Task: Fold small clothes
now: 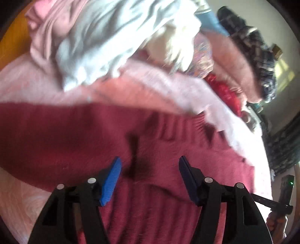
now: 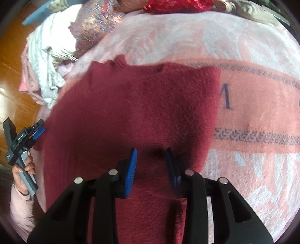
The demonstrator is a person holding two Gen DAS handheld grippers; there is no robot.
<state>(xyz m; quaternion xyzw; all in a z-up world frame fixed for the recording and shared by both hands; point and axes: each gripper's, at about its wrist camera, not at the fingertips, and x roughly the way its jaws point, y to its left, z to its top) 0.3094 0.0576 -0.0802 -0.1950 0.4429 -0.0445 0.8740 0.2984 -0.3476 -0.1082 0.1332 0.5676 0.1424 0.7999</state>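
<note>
Left wrist view is motion-blurred; the maroon sweater (image 1: 142, 148) runs under the tongs, lower edge cut off

We see a pink blanket (image 2: 187, 37) with pale leaf shapes, a salmon band and dark lettering covering the bed. Along its far edge lie a floral cushion (image 2: 91, 24) and, toward the middle of that edge, a crumpled red cloth (image 2: 176, 4). At the far left corner a heap of white and pale pink laundry (image 2: 46, 56) spills over the side, a blue item (image 2: 35, 16) just behind it. Beyond the left edge we make out glossy wooden floor (image 2: 13, 56).
</note>
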